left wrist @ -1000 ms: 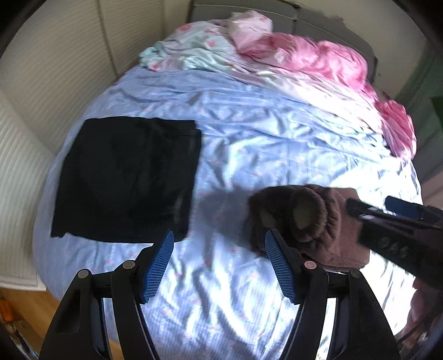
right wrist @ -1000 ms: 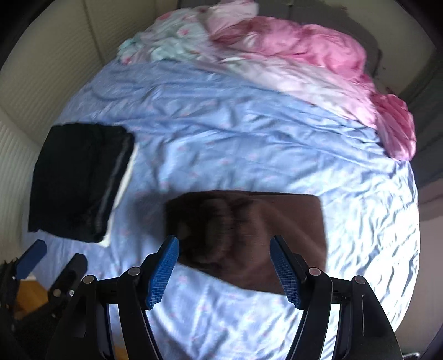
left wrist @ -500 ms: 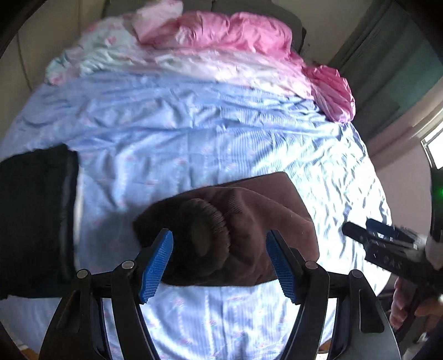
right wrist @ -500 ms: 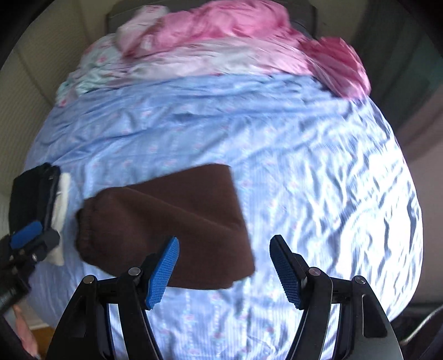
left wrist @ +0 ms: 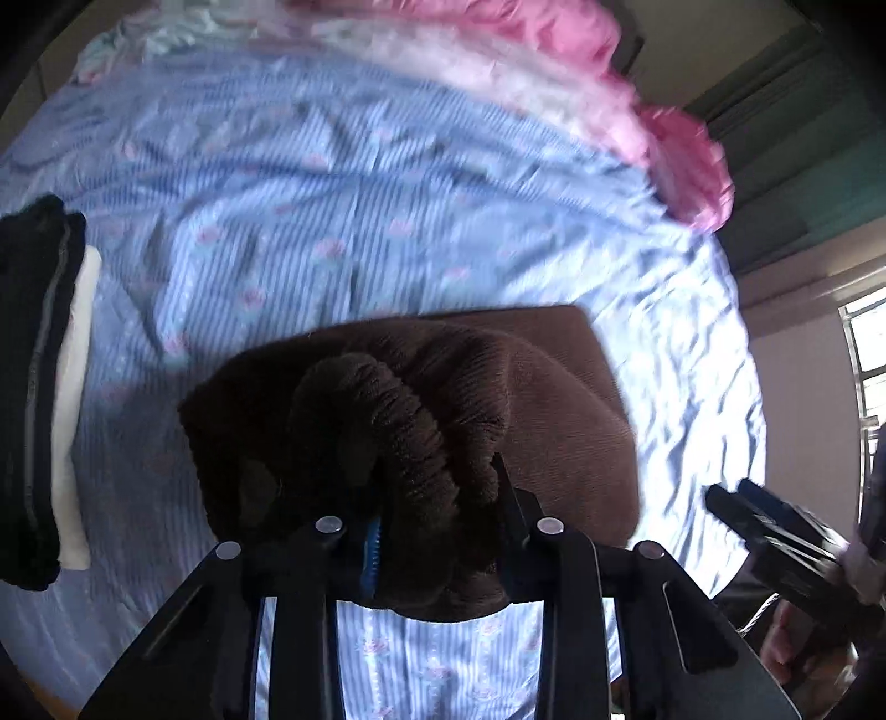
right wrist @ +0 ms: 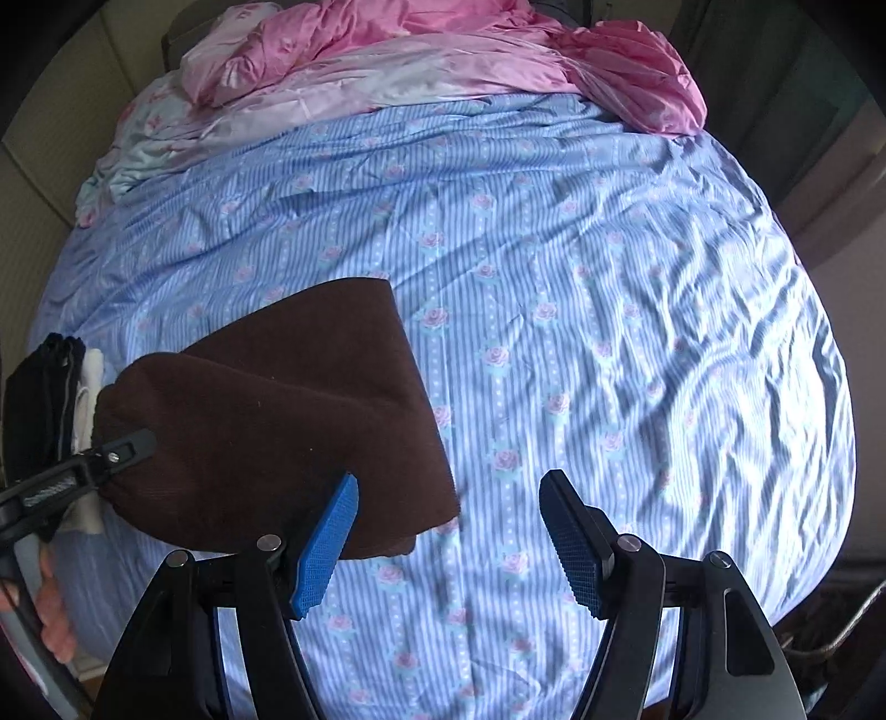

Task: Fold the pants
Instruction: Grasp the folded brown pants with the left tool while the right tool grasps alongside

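The folded brown pants (left wrist: 498, 399) lie on the blue striped bedsheet (left wrist: 332, 221). My left gripper (left wrist: 437, 531) is shut on the pants' gathered waistband end, which bulges up between the fingers. In the right wrist view the brown pants (right wrist: 288, 410) lie at the left, with the left gripper (right wrist: 119, 451) clamped on their left end. My right gripper (right wrist: 448, 531) is open and empty, hovering over the sheet just right of the pants' near corner. It also shows at the right edge of the left wrist view (left wrist: 775, 531).
A folded stack of black and white clothes (left wrist: 39, 387) lies at the bed's left edge. A crumpled pink duvet (right wrist: 443, 50) is heaped at the head of the bed. A window (left wrist: 869, 354) is at the right.
My left gripper has moved forward and closed on the pants' waistband end. My right gripper has shifted right, off the pants, and stays open.
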The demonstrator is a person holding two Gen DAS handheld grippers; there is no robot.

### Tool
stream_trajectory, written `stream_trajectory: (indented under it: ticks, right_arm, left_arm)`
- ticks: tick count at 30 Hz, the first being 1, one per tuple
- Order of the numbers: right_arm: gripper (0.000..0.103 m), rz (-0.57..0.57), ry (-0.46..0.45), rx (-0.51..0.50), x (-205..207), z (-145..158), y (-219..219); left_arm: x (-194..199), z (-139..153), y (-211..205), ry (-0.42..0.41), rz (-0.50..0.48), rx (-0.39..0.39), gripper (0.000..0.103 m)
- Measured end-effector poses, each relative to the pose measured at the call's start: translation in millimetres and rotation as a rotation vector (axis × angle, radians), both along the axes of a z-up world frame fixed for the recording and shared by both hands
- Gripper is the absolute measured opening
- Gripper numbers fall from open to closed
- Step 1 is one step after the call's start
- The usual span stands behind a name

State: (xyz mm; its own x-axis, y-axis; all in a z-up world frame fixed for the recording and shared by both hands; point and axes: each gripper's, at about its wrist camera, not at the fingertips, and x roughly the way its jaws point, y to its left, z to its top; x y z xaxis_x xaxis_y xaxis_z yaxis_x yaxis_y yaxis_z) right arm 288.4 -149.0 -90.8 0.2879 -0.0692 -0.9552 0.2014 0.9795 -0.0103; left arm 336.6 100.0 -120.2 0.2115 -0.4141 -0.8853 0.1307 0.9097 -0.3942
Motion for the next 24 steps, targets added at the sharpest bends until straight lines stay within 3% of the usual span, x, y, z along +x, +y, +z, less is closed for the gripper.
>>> stream_trajectory:
  ticks: [2, 6, 8, 12, 14, 24]
  right_arm:
    - [0.069, 0.015, -0.006, 0.014, -1.1, -0.8, 2.3]
    - [0.069, 0.059, -0.025, 0.03, -4.5, -4.7, 10.4]
    - [0.069, 0.076, -0.019, 0.029, -5.0, -11.8, 16.3]
    - [0.069, 0.099, 0.017, 0.025, -4.1, -29.6, 26.6]
    - [0.069, 0.105, 0.033, 0.034, -4.1, -36.5, 30.5]
    - [0.069, 0.084, 0.047, 0.051, -9.0, -41.0, 25.2]
  left_arm:
    - [-9.8, 17.9, 4.9, -0.08, -0.029, -0.003, 0.03]
    - [-26.4, 38.1, 14.0, -0.229, -0.083, 0.079, 0.03]
    - [-20.9, 21.0, 20.8, -0.197, -0.075, 0.126, 0.031]
    - [-6.9, -27.8, 40.6, -0.05, -0.003, 0.146, 0.034]
    - [-4.3, -38.3, 46.4, -0.03, 0.029, 0.149, 0.046]
    - [-1.3, -76.7, 65.4, 0.057, 0.119, 0.159, 0.072]
